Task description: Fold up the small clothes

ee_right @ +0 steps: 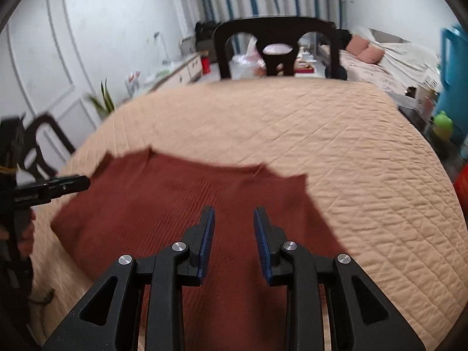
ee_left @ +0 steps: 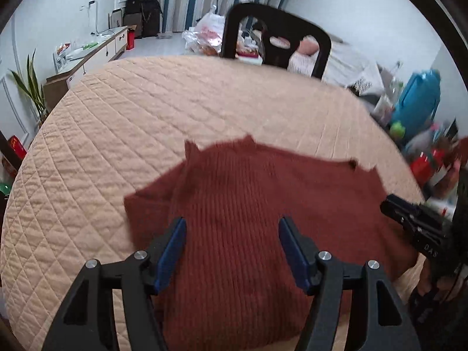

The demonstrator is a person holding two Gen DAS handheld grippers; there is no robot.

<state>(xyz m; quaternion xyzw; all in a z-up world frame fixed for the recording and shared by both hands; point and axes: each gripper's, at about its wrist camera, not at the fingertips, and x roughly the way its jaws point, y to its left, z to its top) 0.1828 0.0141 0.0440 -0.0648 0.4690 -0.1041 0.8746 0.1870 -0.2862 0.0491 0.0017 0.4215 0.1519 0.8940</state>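
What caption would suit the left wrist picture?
Open left gripper poised over a rust-red knit garment on a quilted tan cover.

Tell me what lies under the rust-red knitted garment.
The rust-red knitted garment lies spread on a peach quilted cover, which shows all round it. Anything between garment and cover is hidden. Both grippers, left and right, hover open above it.

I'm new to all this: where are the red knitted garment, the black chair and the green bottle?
red knitted garment (ee_left: pixel 248 204), left wrist view, middle of the ribbed cloth.
black chair (ee_right: pixel 275 27), right wrist view, top rail of its back.
green bottle (ee_right: pixel 443 124), right wrist view, its body.
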